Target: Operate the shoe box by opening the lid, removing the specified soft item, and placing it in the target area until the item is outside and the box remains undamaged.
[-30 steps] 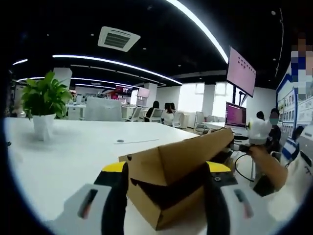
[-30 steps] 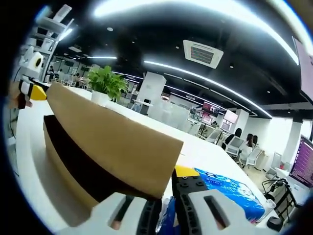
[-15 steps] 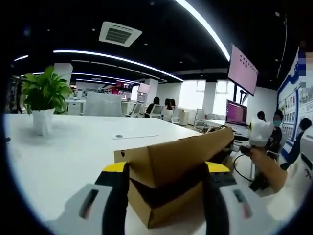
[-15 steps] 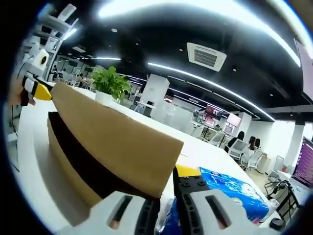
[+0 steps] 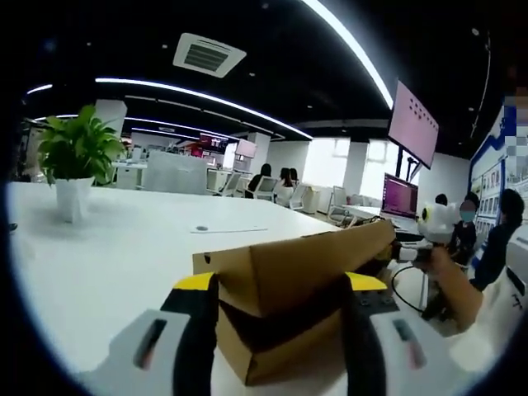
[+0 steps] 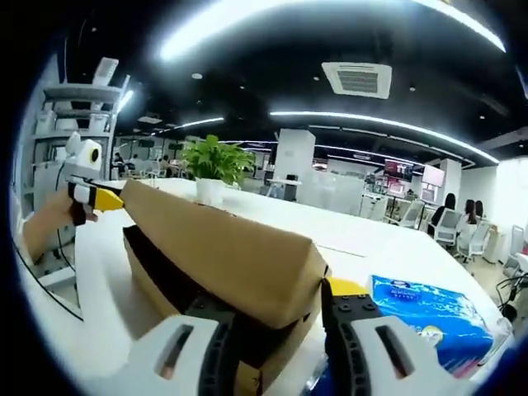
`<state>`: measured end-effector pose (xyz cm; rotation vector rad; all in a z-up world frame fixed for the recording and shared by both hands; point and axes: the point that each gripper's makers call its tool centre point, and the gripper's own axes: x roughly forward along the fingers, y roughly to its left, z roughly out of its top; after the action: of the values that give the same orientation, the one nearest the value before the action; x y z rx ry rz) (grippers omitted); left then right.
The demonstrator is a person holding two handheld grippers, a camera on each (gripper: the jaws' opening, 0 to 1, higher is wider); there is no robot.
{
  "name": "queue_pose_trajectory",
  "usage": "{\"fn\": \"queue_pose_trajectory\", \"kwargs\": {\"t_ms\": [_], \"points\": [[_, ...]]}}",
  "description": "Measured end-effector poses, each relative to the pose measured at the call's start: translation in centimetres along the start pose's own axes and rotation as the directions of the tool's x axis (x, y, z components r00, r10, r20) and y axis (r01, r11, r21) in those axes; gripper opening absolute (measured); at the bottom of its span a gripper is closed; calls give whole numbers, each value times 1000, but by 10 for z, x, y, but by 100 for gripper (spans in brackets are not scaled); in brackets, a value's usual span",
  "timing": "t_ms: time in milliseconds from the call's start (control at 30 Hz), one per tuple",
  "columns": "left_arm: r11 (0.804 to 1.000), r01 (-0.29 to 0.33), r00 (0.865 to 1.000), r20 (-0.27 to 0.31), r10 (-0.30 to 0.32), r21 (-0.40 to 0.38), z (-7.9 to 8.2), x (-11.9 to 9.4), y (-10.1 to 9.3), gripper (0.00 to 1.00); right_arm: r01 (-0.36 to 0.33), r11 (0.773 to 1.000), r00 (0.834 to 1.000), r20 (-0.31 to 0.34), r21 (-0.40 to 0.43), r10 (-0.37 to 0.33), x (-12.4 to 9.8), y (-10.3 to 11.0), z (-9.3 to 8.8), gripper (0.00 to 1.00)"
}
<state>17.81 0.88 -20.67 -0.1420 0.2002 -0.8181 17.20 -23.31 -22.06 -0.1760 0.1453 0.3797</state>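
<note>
Left gripper view: shoe box (image 5: 280, 309) sits between left hand-held gripper (image 5: 279, 330) jaws.

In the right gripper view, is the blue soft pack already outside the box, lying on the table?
Yes: the blue soft pack lies on the white table to the right of the cardboard box, clear of it.

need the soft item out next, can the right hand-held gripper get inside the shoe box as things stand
Probably not yet: the right hand-held gripper sits at the lid of the shoe box, which is raised only partway, leaving a narrow dark gap.
</note>
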Motion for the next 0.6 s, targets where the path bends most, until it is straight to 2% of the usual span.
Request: {"fn": "queue_pose_trajectory", "kwargs": {"t_ms": [133,267,300,333,433,533,600], "points": [[1000,0,1000,-3,0,-5,-1,1,1,61,-66,998,998,6,22,66,-2,7,1,48],[1000,3,1000,-8,-3,-3,-2,0,1,61,-142,989,990,2,35,143,-5,17,2,62],[1000,1,1000,-20,-1,-2,-5,0,2,60,-224,972,974,-18,75,226,-7,28,-2,66],[1000,0,1000,-26,0,-7,-7,0,3,60,-248,964,968,-23,100,252,-8,32,-2,70],[1000,-1,1000,-25,0,-18,-9,0,7,60,-263,954,964,8,143,264,-9,31,1,76],[1000,-2,1000,-19,2,-19,-10,1,6,60,-268,943,964,52,199,263,-10,29,4,75],[1000,-4,1000,-25,4,-10,-11,1,4,60,-258,947,966,56,191,252,-9,25,1,72]]}}
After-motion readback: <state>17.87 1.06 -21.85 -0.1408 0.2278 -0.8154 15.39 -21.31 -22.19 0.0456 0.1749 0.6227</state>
